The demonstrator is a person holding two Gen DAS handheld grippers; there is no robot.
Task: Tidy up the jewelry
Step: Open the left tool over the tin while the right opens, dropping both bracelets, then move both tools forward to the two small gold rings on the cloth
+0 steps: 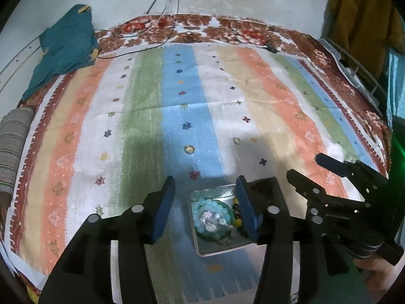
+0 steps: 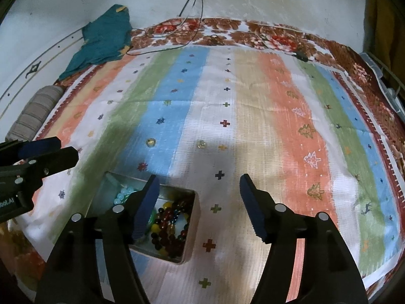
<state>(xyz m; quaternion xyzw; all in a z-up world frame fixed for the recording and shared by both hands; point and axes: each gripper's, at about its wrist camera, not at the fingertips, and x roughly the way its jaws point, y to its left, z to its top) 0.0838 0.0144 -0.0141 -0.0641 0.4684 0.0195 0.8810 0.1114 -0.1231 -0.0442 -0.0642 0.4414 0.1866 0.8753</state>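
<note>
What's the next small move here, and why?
Probably reach the right hand-held gripper forward to the small clear stone on the white stripe. Two loose stones, that one and another on the blue stripe, lie on the striped cloth beyond the metal tin, which already holds the bead bracelets. Both grippers are open and empty; the left one hangs over the tin.

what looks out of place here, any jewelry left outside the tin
Yes: two small round pieces lie loose on the striped cloth, beyond the metal tin holding the beads: one on the blue stripe, one on the white. Both grippers are open and empty.
</note>
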